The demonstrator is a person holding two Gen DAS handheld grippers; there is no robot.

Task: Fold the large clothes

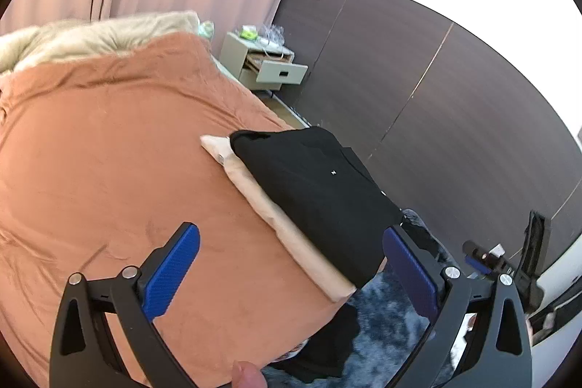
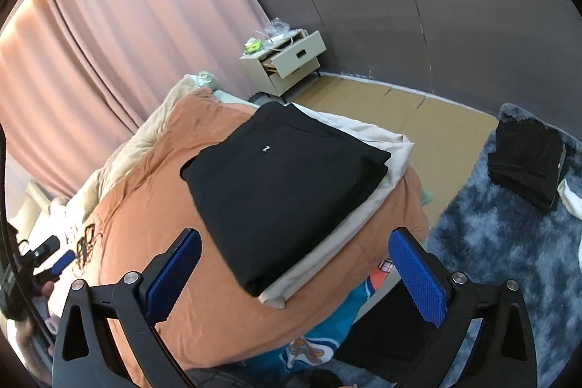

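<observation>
Both tools, left tool and right tool, gape empty; black garment, folded, soft and limp: grip at its edges.

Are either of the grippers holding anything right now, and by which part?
Nothing is held. The left gripper and right gripper both stand open and empty above the folded black garment.

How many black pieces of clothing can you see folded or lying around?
2 for sure: a folded black garment on the beige cloth on the bed, and a black pile on the blue rug. More dark fabric at the bed's foot may be another.
</observation>
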